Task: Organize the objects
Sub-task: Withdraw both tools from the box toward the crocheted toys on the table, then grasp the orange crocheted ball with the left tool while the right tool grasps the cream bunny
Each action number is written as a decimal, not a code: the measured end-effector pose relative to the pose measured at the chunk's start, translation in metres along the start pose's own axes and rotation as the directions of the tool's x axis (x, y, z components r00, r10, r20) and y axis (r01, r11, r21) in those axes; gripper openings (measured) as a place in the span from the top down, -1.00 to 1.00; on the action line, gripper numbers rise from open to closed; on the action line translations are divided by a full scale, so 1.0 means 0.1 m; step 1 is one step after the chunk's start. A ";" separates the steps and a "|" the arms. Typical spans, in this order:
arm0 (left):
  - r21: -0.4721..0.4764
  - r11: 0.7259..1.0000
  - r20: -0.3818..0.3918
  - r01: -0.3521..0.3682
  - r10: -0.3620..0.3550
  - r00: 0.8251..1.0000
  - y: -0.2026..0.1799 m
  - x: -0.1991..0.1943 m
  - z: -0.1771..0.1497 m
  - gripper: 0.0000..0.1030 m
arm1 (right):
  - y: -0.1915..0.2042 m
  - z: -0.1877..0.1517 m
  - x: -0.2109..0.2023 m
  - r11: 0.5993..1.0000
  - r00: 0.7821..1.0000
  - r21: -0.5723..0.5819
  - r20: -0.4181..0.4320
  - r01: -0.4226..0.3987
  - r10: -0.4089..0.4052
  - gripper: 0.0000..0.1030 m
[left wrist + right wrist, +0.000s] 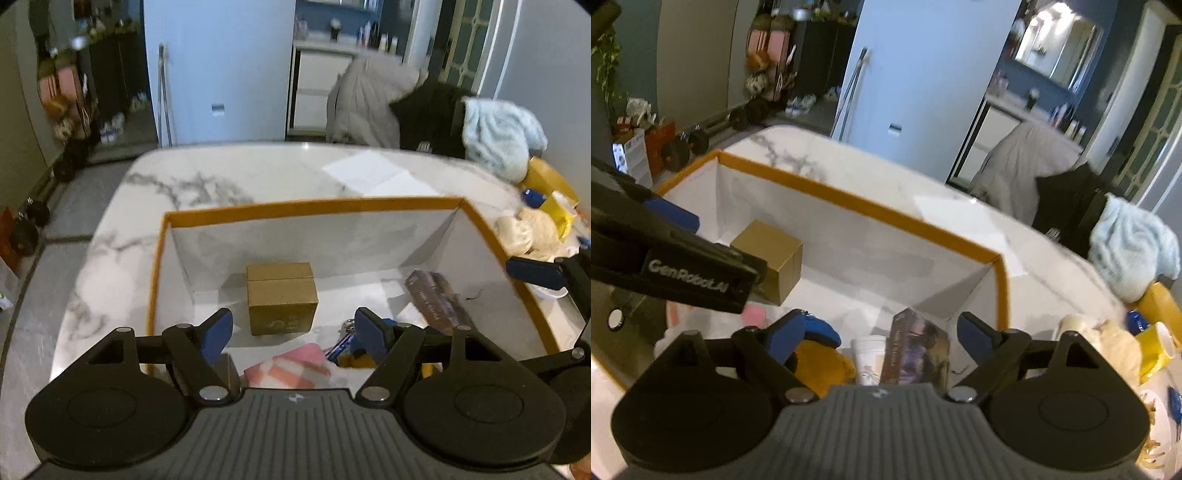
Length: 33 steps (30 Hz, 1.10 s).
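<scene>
An orange-rimmed white box (310, 206) (857, 201) stands on the marble table. Inside it lie a small gold carton (280, 301) (772, 254), a dark purple packet (437, 299) (916, 350), a pink checked cloth (291, 367), a white cup (868, 354), a mustard-coloured soft item (820, 365) and blue items (345, 347). My left gripper (295, 334) hovers open and empty over the box's near side. My right gripper (882, 336) hovers open and empty over the box's right part, above the packet. The left gripper's arm (683, 266) crosses the right wrist view.
On the table right of the box lie a cream cloth (528, 229) (1115, 343), yellow items (1156, 347), a blue item (532, 195) and a light blue towel (498, 133) (1134, 243). A white paper sheet (376, 171) lies beyond the box. Clothes hang over chairs behind.
</scene>
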<state>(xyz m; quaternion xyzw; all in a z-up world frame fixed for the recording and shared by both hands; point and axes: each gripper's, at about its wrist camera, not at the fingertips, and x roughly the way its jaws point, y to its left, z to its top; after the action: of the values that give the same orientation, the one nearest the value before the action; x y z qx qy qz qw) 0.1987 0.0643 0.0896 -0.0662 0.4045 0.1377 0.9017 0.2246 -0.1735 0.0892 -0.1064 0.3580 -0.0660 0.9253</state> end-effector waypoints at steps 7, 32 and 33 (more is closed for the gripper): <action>0.023 1.000 0.226 -0.013 0.008 0.974 -0.04 -0.77 -0.59 -0.73 | 0.10 -0.47 -0.79 0.999 0.981 0.021 0.190 0.037 -0.041 -0.85; 0.068 0.998 0.219 0.001 -0.016 0.975 -0.24 -0.64 -1.71 -0.86 | 0.09 -1.88 -0.96 0.957 0.989 0.276 0.142 -0.084 0.045 -0.76; 0.069 0.997 0.212 0.016 -0.031 0.977 -0.27 -0.58 -1.71 -0.86 | 0.06 -1.89 -0.98 0.955 0.989 0.283 0.143 -0.086 0.047 -0.76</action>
<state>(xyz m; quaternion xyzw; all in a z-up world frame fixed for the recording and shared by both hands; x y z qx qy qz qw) 0.0483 -0.0124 0.0197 -0.0255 0.3094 0.1196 0.9430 0.0247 -0.1769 0.0148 0.0374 0.2846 -0.0788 0.9547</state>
